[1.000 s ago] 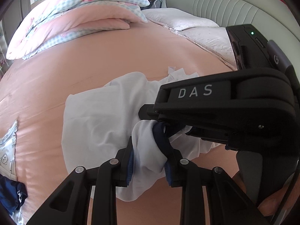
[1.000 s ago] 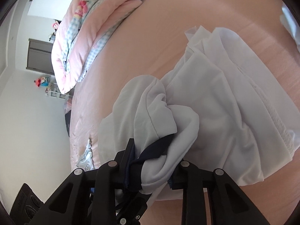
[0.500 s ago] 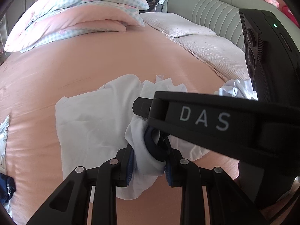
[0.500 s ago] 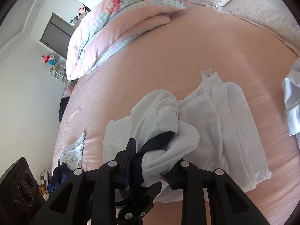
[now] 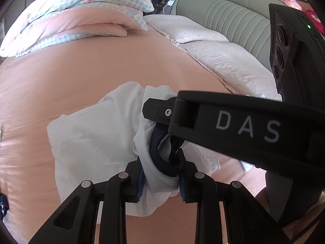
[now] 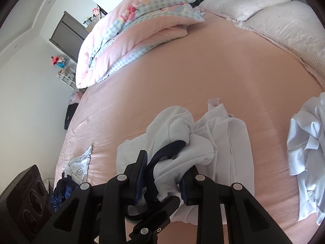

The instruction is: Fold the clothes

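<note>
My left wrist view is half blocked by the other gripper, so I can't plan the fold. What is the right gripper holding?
Observer: The right gripper is shut on the shirt, at its navy collar.
Operator: Is anything on the bed behind that gripper?
Observer: Yes, a second white garment lies crumpled to the shirt's right, apart from it.
Operator: And the shirt's right side?
Observer: It lies bunched in long folds on the bed, not spread flat.
</note>
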